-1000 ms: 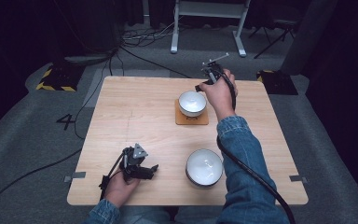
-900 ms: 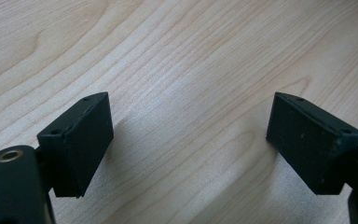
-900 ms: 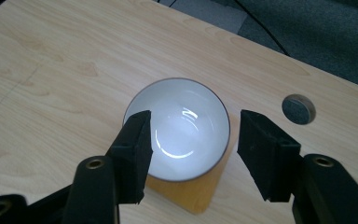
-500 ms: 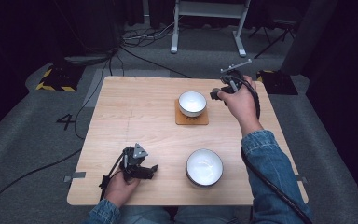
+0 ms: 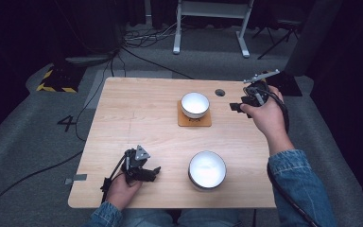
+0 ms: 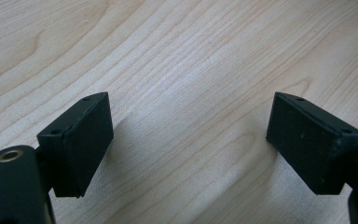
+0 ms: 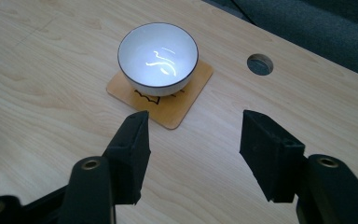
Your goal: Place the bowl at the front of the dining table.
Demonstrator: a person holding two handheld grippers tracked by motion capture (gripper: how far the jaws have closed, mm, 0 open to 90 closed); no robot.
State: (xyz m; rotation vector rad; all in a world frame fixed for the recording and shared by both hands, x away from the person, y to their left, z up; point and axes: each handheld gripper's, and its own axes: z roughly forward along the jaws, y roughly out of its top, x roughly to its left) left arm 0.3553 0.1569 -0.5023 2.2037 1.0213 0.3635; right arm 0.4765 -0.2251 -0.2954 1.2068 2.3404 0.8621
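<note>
White bowl point(image 5: 194, 104) sits on its mat point(image 5: 194, 120), so that's done. Your right gripper point(image 5: 237, 107) has just opened wide, empty; your left gripper point(image 5: 154, 172) rests wide too.

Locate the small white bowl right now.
High view: the small white bowl sits on the wooden coaster at the table's far middle, left of the right claw and beyond the larger bowl.

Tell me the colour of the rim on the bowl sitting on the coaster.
The bowl is white with a thin dark rim, clearest in the right gripper view.
</note>
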